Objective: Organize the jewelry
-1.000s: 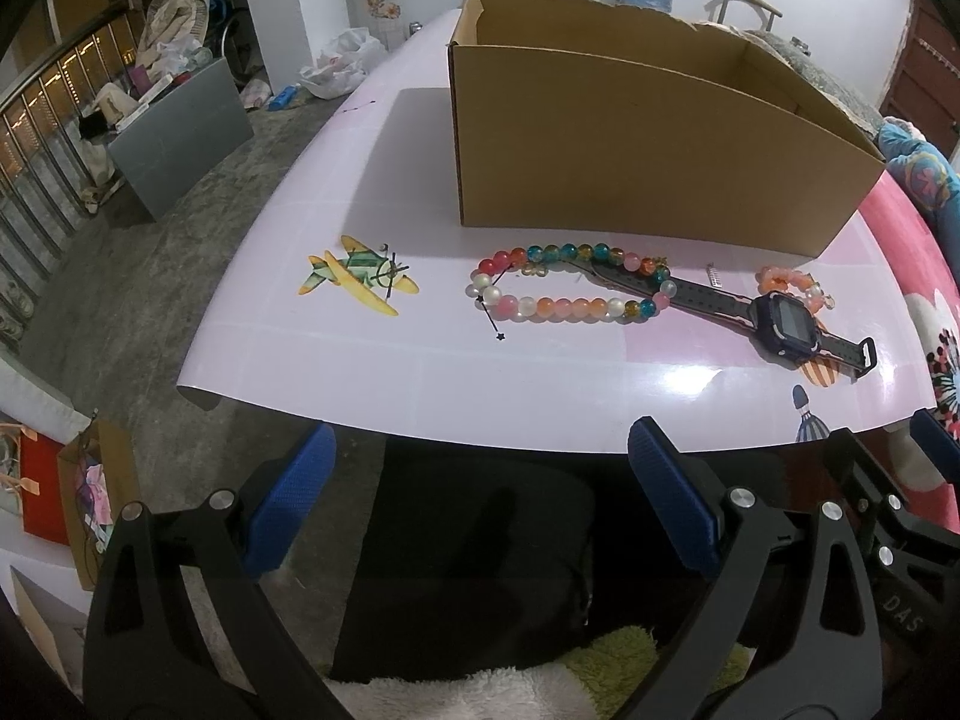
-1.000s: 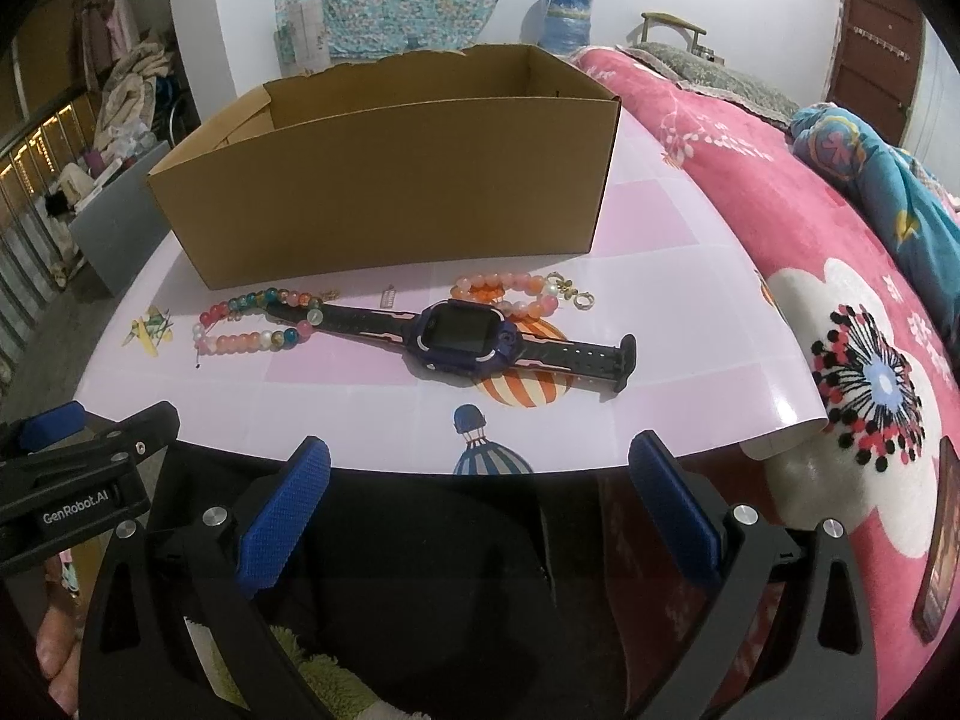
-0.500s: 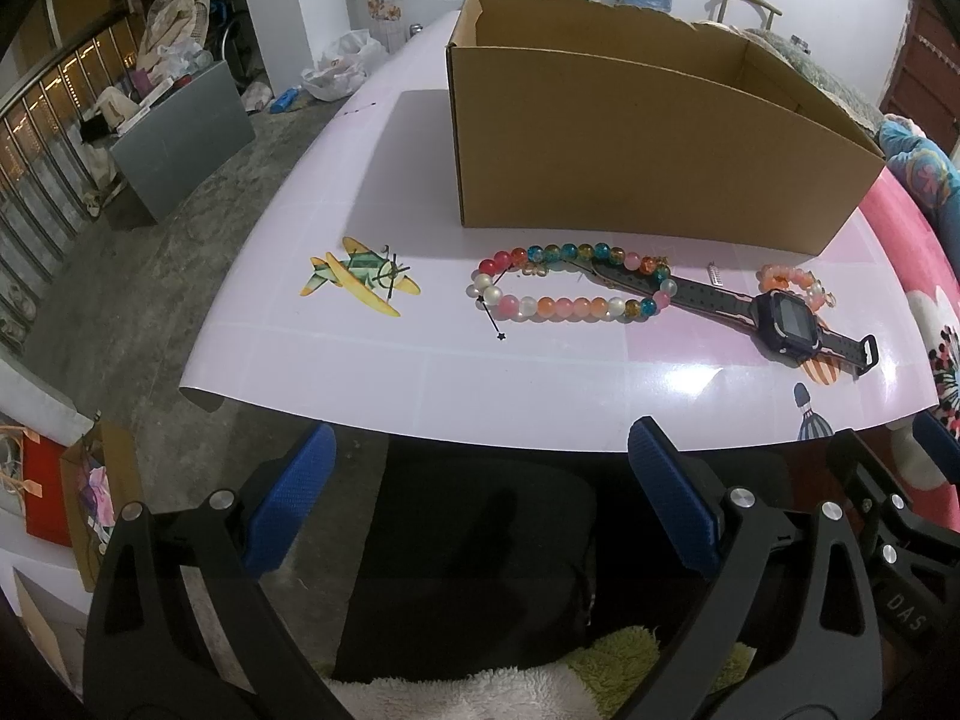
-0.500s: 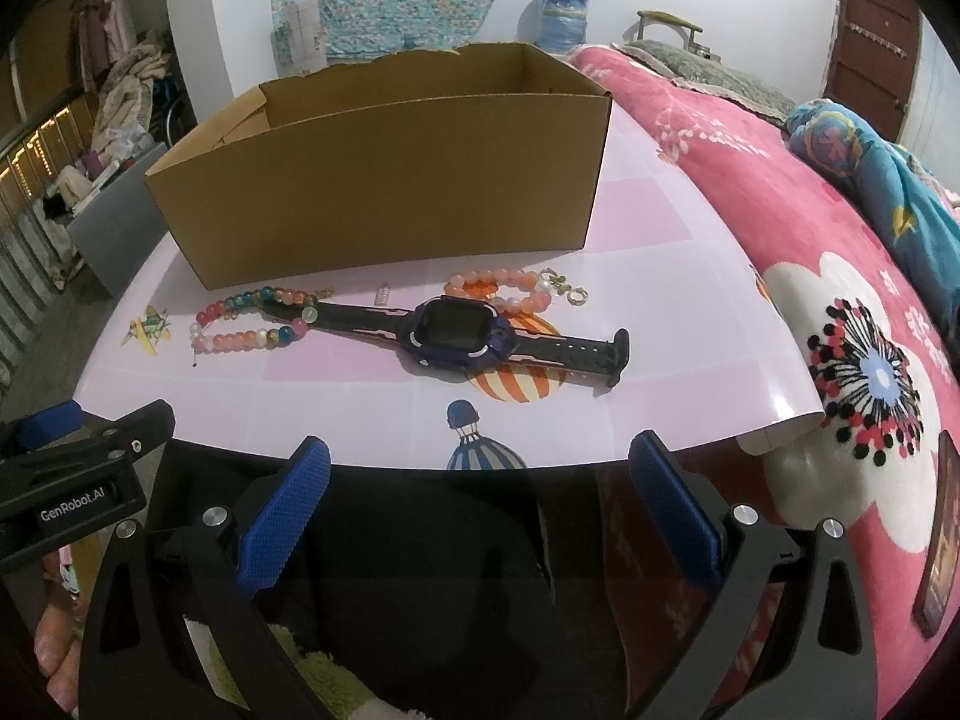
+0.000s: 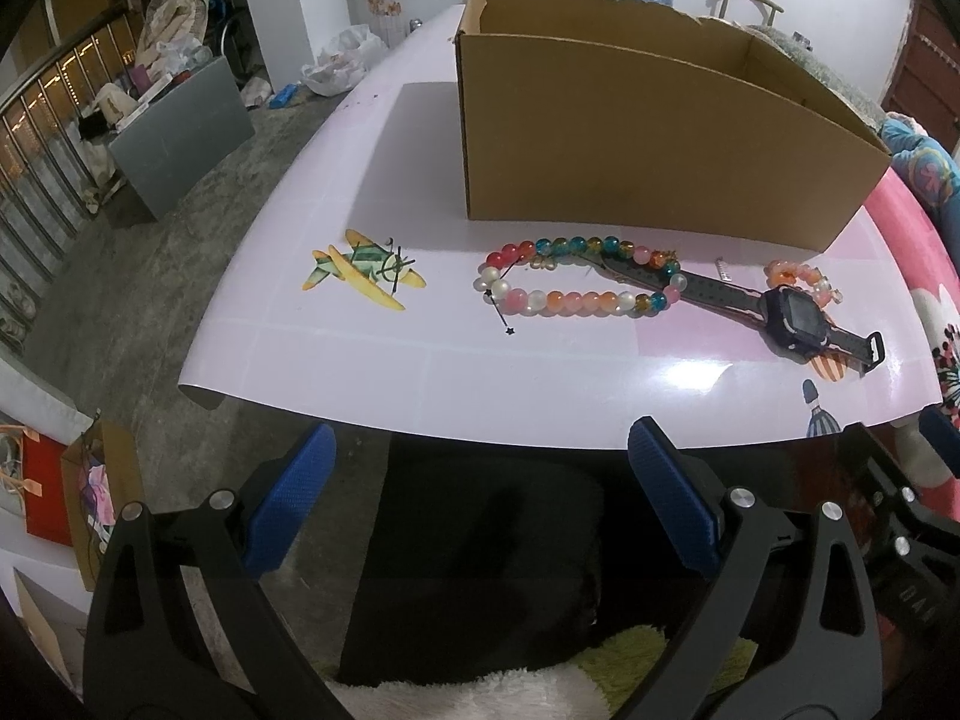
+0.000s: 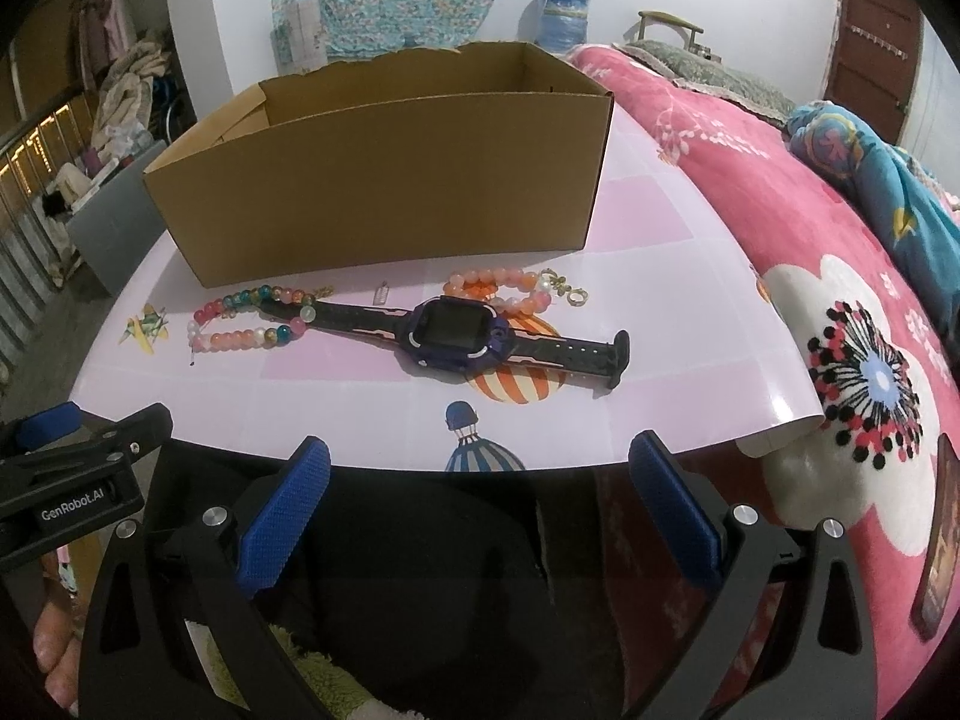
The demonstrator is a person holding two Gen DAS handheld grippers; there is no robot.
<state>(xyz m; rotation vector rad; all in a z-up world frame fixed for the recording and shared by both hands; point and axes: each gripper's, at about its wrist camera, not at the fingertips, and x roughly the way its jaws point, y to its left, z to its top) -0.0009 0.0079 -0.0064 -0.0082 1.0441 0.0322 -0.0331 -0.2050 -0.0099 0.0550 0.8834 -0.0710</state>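
A multicoloured bead bracelet point(image 5: 576, 279) point(image 6: 252, 318), a dark smartwatch point(image 5: 792, 315) point(image 6: 459, 336) and an orange-pink bead bracelet point(image 5: 801, 276) point(image 6: 498, 291) lie in a row on the pink table, in front of an open cardboard box point(image 5: 648, 138) point(image 6: 384, 180). The watch strap overlaps the multicoloured bracelet. My left gripper point(image 5: 480, 504) is open and empty, held below the table's near edge. My right gripper point(image 6: 480, 504) is open and empty, also short of the near edge, facing the watch.
A small silver charm point(image 6: 381, 293) lies by the watch strap. The table point(image 5: 372, 360) has printed plane and balloon pictures. A pink flowered blanket point(image 6: 840, 312) lies to the right. A grey box point(image 5: 180, 132) and clutter stand on the floor at left.
Both grippers have barely moved; the right one has drifted slightly back and up, so the table items sit a little higher in its view. Nothing was taken hold of.
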